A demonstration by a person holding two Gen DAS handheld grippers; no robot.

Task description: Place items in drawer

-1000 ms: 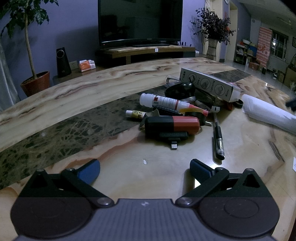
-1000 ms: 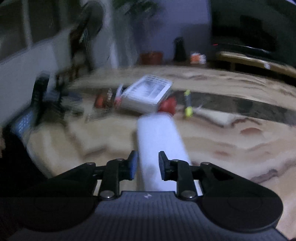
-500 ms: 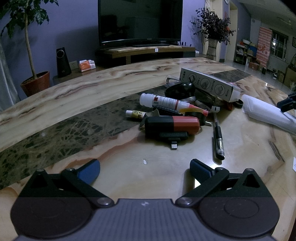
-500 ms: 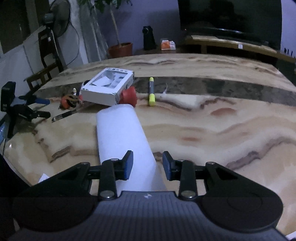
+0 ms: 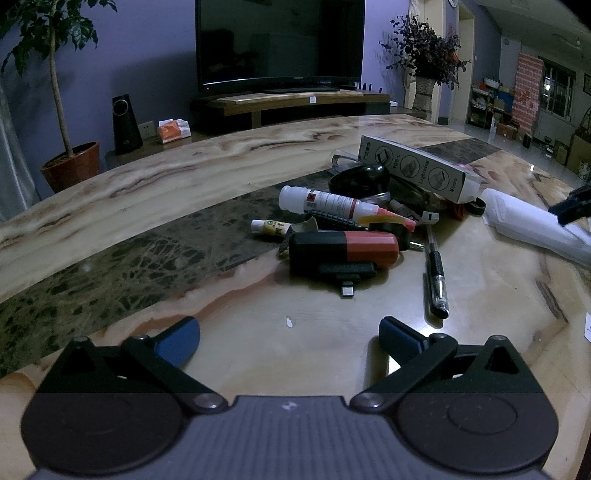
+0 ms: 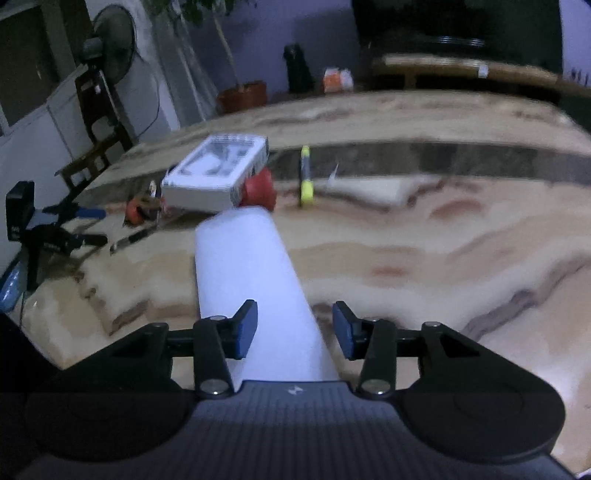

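Note:
A white roll [image 6: 251,280] lies on the marble table [image 6: 424,251], its near end between the fingers of my right gripper [image 6: 293,328]. The jaws stand open, with a gap at the right pad [image 6: 343,330]. In the left wrist view the same white roll [image 5: 535,230] sits at the far right, with the right gripper [image 5: 572,208] at its end. My left gripper [image 5: 288,336] hovers low over the table, open and holding nothing. Ahead of it lies a pile: a black and red device [image 5: 343,251], a glue bottle [image 5: 325,202], a black pen [image 5: 436,275] and a white box [image 5: 417,168]. No drawer is in view.
A yellow marker [image 6: 306,181] and a red object [image 6: 258,192] lie beyond the roll by the white box [image 6: 218,173]. The left gripper [image 6: 98,227] shows at the table's left edge. A TV [image 5: 277,40], potted plant [image 5: 70,162] and fan [image 6: 109,33] stand beyond the table.
My right gripper's jaws have widened around the white roll, from shut on it to open. The right view has shifted slightly and blurred. The left gripper has stayed still.

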